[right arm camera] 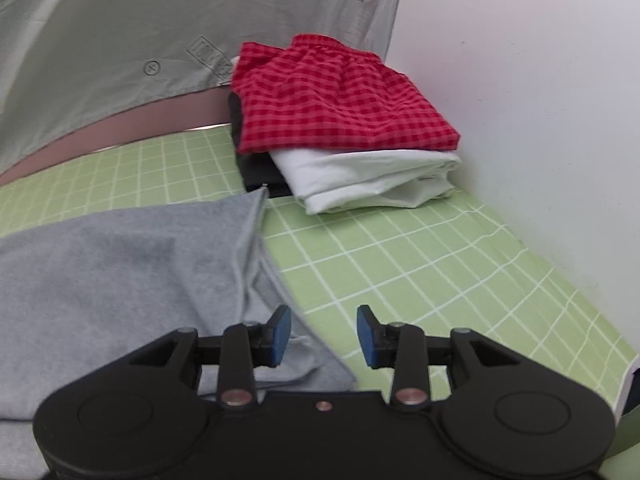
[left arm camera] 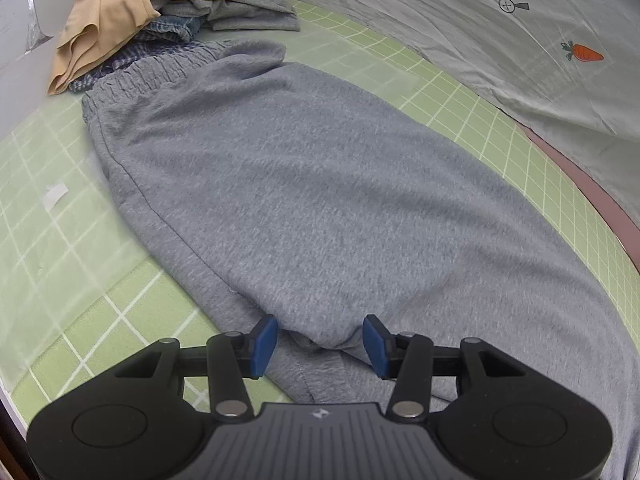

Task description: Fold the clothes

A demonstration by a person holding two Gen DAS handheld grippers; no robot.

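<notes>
Both tools stand with their blue pads spread and nothing pinched between them. The left gripper [left arm camera: 320, 344] hovers low over a raised pucker in the grey sweatpants [left arm camera: 304, 184], which lie lengthwise on the green checked sheet [left arm camera: 472, 120], their gathered waistband [left arm camera: 160, 70] at the far end against a loose heap of tan and blue clothes [left arm camera: 132, 12]. The right gripper [right arm camera: 323, 336] sits at the pants' hem edge, one pad over cloth, the other over bare sheet.

If the left closes here, I judge it may catch only the top layer of the pucker, and the fold could drag skewed. The right, half off the fabric, could pinch the sheet with it.

How many layers the pants lie in I cannot tell. A folded stack, red check [right arm camera: 340, 104] over white [right arm camera: 372, 176], sits beyond; the dark piece beneath is mostly hidden. No hands show.
</notes>
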